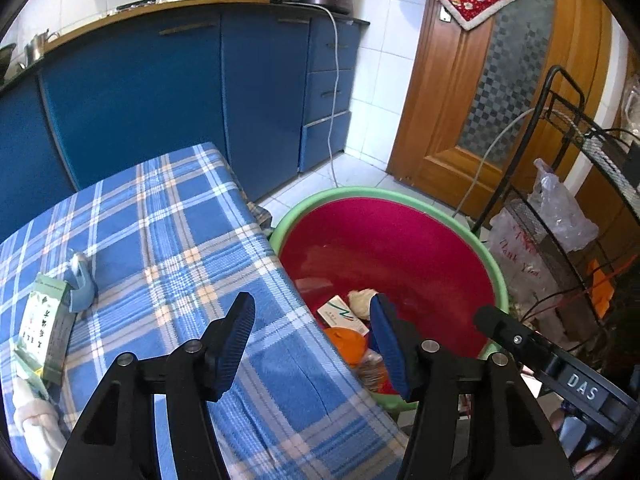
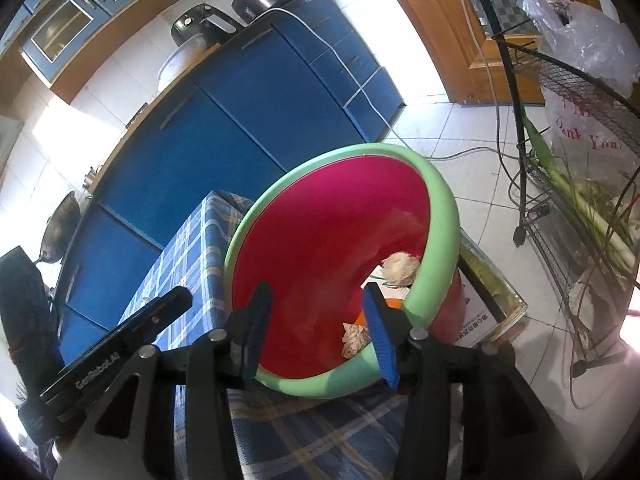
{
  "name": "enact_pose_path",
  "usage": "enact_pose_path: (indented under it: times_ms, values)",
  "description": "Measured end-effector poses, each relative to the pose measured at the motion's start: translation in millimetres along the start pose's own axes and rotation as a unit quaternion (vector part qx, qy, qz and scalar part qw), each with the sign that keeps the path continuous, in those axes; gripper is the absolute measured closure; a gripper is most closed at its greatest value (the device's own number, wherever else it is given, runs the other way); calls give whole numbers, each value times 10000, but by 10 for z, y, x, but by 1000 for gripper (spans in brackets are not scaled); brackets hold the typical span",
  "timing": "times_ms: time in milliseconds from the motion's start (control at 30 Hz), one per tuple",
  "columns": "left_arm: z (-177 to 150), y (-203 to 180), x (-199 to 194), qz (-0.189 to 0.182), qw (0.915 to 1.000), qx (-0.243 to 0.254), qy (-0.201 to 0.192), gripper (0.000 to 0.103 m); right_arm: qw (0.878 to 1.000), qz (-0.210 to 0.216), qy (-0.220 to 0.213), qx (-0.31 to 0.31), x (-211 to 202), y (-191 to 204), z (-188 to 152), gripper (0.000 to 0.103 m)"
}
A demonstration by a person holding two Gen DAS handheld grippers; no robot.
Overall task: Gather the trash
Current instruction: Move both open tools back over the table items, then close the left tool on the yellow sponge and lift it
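Observation:
A red basin with a green rim (image 1: 400, 194) stands on the floor beside the table with the blue plaid cloth (image 1: 192, 240). It holds a crumpled paper ball (image 1: 362, 300), a white carton (image 1: 342, 316) and an orange piece (image 1: 346, 344). My left gripper (image 1: 312, 324) is open and empty above the table's edge. On the table's left lie a green-and-white box (image 1: 44, 328), a blue tape holder (image 1: 82, 280) and white tissue (image 1: 34, 424). My right gripper (image 2: 320, 316) is open and empty over the basin (image 2: 440, 216), where paper balls (image 2: 400, 266) show.
Blue kitchen cabinets (image 1: 160, 92) stand behind the table. A wooden door (image 1: 480, 92) is at the right. A black wire rack (image 1: 580, 184) with plastic bags stands right of the basin. A white cable (image 1: 334, 92) hangs down the cabinet. A flat box (image 2: 480, 312) lies under the basin.

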State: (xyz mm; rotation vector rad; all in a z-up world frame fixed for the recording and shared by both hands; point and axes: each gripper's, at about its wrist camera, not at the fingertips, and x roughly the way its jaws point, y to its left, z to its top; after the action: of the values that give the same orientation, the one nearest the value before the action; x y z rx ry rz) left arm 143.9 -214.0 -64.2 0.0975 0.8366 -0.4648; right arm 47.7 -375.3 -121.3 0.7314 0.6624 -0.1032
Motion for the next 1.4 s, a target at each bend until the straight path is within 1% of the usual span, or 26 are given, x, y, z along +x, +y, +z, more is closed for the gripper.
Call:
enact_pose_path:
  times_ms: [133, 267, 500, 600, 733, 833, 867, 900, 1067, 1200, 1400]
  values:
    - [-15, -2, -136, -33, 10000, -18, -66, 41, 10000, -7, -45, -56, -69, 56, -9, 52]
    - [-48, 31, -329, -63, 9998, -91, -188, 41, 9996, 7, -100, -266, -168, 191, -53, 51]
    - [-129, 170, -717, 55, 9986, -286, -437, 41, 9977, 168, -126, -643, -381, 485, -182, 51]
    - [-185, 267, -891, 170, 9978, -382, -510, 40, 9964, 243, -145, -801, -451, 597, -241, 46]
    - [-290, 425, -1104, 346, 9960, -547, -608, 35, 9949, 282, -103, -960, -493, 731, -332, 44]
    - [-377, 574, -1255, 499, 9944, -670, -650, 34, 9941, 317, -54, -1038, -515, 821, -396, 39]
    - [-408, 624, -1301, 557, 9937, -715, -661, 33, 9937, 327, -58, -1074, -529, 845, -416, 35]
    - [-434, 658, -1333, 602, 9931, -751, -667, 32, 9933, 333, -63, -1108, -542, 868, -434, 32]
    - [-615, 930, -1490, 903, 9884, -1055, -618, 32, 9922, 347, -52, -1197, -569, 954, -504, 30]
    - [-743, 1085, -1552, 1074, 9847, -1259, -537, 32, 9909, 370, 5, -1295, -578, 1013, -574, 29]
    - [-967, 1278, -1539, 1265, 9801, -1510, -255, 32, 9897, 351, 24, -1389, -623, 1062, -647, 25]
